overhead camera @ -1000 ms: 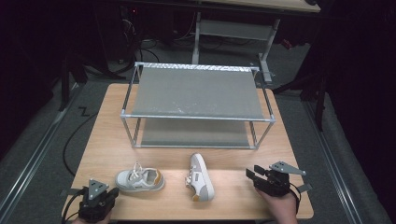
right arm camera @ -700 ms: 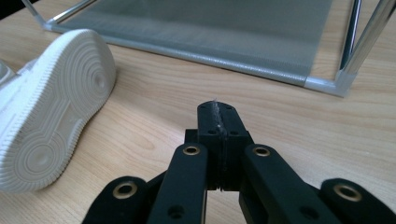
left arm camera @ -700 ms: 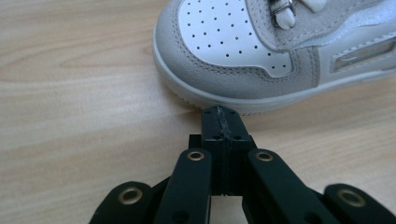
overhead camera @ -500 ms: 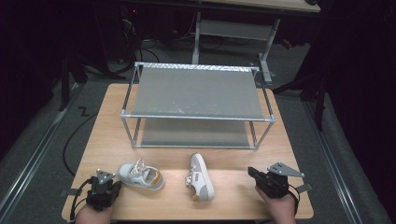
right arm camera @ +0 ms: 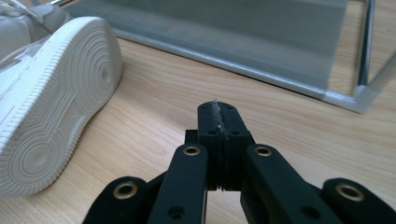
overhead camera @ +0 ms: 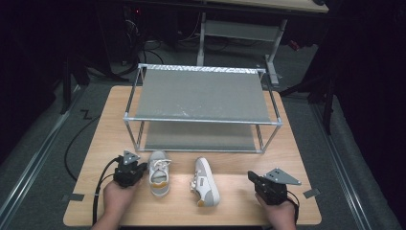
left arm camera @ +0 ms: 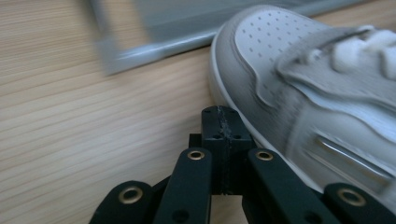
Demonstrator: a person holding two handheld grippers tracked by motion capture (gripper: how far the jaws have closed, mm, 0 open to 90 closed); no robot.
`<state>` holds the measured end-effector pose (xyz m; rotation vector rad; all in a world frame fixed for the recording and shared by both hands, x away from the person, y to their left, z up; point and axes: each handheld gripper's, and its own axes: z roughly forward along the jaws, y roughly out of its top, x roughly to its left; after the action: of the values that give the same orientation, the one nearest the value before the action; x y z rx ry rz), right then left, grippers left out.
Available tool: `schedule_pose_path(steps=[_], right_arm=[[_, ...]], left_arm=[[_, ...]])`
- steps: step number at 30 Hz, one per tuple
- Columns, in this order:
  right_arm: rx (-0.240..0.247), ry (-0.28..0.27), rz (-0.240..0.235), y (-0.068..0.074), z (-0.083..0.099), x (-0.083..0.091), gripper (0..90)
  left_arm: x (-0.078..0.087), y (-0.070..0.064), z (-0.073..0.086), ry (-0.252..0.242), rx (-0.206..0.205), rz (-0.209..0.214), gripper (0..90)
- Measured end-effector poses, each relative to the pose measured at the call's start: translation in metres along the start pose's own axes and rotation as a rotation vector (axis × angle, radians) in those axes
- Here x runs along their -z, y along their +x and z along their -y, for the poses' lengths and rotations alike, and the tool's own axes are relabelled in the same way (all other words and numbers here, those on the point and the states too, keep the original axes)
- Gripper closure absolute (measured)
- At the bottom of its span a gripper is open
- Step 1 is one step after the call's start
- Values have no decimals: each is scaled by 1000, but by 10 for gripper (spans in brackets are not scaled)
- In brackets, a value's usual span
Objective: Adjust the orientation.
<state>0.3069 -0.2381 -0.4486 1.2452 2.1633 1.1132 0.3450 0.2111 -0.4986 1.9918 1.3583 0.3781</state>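
Two small white shoes with tan heels lie on the wooden table (overhead camera: 95,143) in front of a rack. The left shoe (overhead camera: 159,172) (left arm camera: 317,79) stands upright, toe toward the rack. My left gripper (overhead camera: 141,168) (left arm camera: 223,116) is shut, with nothing in it, and its tip presses against that shoe's side. The right shoe (overhead camera: 206,182) lies on its side, its ribbed sole (right arm camera: 51,102) facing my right gripper. My right gripper (overhead camera: 251,176) (right arm camera: 217,112) is shut with nothing in it, a hand's width right of that shoe.
A two-level metal rack (overhead camera: 201,93) with grey shelves stands across the middle of the table; its lower shelf (overhead camera: 198,136) (right arm camera: 224,28) is just beyond the shoes. Tape marks (overhead camera: 311,193) sit near the front corners. Dark floor surrounds the table.
My left gripper moved forward and right against the left shoe, which swung from lying crosswise to pointing at the rack. The right gripper barely shifted.
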Motion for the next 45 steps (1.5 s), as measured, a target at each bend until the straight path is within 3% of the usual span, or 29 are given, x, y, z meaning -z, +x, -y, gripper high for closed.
schedule_pose_path(steps=[4,5,7,12,16,17,19,22,23,27,28,29,31,33,36,37,40,43,45], right_arm=[[12,0,-18,9,-2,-6,899],[19,-4,-21,13,-4,-7,900],[53,-22,-39,27,-12,-9,900],[108,-46,-80,54,-26,-16,900],[157,-33,-150,84,-33,-34,900],[201,-23,-161,93,-33,-40,900],[208,-26,-155,93,-32,-40,900],[180,-25,-139,85,-30,-38,900],[157,-13,-88,72,-26,-36,900],[79,41,-12,39,-14,-34,900],[79,41,-12,39,-14,-34,900],[38,19,-5,25,-13,-26,900],[19,3,12,16,-12,-19,900],[-2,-3,18,10,-11,-15,900],[-7,-2,21,8,-10,-13,900],[-1,3,23,8,-9,-11,900],[22,24,11,9,-5,-6,900],[60,40,31,6,2,5,900],[45,46,32,-1,8,10,900]], left_arm=[[4,-6,-1,-25,3,25,900],[9,-5,-2,-53,25,46,900],[17,-3,-2,-86,23,56,900],[24,3,2,-90,-3,32,900],[25,7,3,-93,24,21,900],[24,6,3,-94,24,21,900],[24,4,3,-96,12,24,900],[23,2,3,-92,8,25,900],[22,1,3,-88,6,28,900],[21,-3,2,-87,-7,31,900],[20,-3,0,-91,-8,29,900],[17,0,-5,-101,11,35,900],[13,4,-10,-104,30,35,900],[6,6,-11,-81,26,25,900],[1,5,-10,-64,25,23,900],[-2,1,-10,-50,1,25,900],[-2,-4,-9,-49,-11,16,900],[-4,-8,-7,-50,7,48,900],[-5,-14,-8,-44,0,60,900]])
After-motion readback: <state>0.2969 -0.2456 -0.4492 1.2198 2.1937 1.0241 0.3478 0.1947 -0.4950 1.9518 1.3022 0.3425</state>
